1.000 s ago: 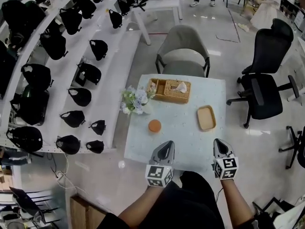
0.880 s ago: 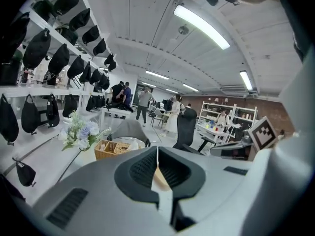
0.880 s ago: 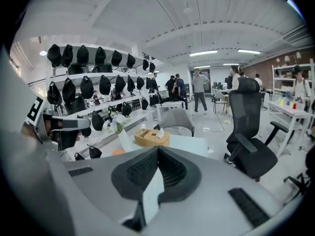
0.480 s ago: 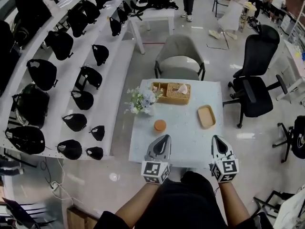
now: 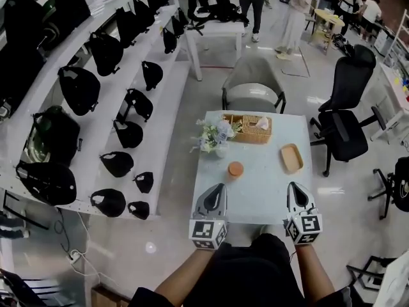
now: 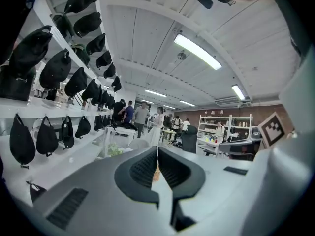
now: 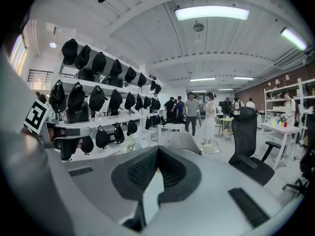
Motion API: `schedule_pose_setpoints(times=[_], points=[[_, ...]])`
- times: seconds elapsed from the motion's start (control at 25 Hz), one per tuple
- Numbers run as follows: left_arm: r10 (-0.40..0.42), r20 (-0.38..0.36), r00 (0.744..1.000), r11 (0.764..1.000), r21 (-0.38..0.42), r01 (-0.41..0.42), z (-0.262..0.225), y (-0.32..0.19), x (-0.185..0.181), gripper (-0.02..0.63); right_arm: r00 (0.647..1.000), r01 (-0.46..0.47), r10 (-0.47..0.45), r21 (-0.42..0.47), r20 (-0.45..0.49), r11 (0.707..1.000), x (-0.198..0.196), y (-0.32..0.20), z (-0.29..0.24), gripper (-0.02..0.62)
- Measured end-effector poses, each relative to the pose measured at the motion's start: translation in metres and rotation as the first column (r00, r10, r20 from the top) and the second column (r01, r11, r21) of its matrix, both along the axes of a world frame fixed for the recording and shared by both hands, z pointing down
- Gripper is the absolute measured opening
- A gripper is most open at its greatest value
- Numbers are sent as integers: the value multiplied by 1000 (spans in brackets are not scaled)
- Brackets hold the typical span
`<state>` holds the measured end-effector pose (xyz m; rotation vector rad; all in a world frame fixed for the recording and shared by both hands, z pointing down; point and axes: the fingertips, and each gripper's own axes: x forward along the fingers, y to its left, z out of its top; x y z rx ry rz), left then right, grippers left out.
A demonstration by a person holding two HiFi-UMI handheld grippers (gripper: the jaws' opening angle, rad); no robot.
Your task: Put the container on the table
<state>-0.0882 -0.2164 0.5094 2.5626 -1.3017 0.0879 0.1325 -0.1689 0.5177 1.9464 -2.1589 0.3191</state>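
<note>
A small round orange container [image 5: 236, 169] stands on the pale table [image 5: 262, 187], left of centre. My left gripper [image 5: 219, 187] hovers at the table's near edge, its tip pointing toward the container from a short way in front of it. In the left gripper view the left gripper [image 6: 157, 149] has its jaws pressed together with nothing held. My right gripper [image 5: 294, 185] is at the near right edge of the table. The right gripper [image 7: 158, 148] also shows its jaws touching and empty in its own view.
A tan tray [image 5: 292, 158] lies at the table's right, a wicker basket [image 5: 249, 128] with tissue at the back, flowers [image 5: 214, 135] at the back left. A grey chair [image 5: 254, 85] stands behind the table, a black office chair [image 5: 348, 107] to its right. White shelves [image 5: 167, 98] with black bags run along the left.
The head view has pulled back and shifted, so the table looks smaller and sits farther right. Both grippers stay shut at the table's near edge, and nothing on the table has moved.
</note>
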Motion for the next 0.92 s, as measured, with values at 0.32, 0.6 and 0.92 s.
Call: schedule_pose_setpoints(times=[0.32,0.6,0.92], points=[[-6,-19,1000,1000,19,6,-9,1,-48,12,999,18,-17,26,-44,1000,-43,3,-14,-2],[40,-27,999,999,28,-39,-11,2,-53,12,999,-3,5,39,-45,999,-55,4,-19,-2],[67,-34,997,997,41,-65,-16,4,-52,12,999,-20,23,56,-46,998,-60,10,-26,-2]])
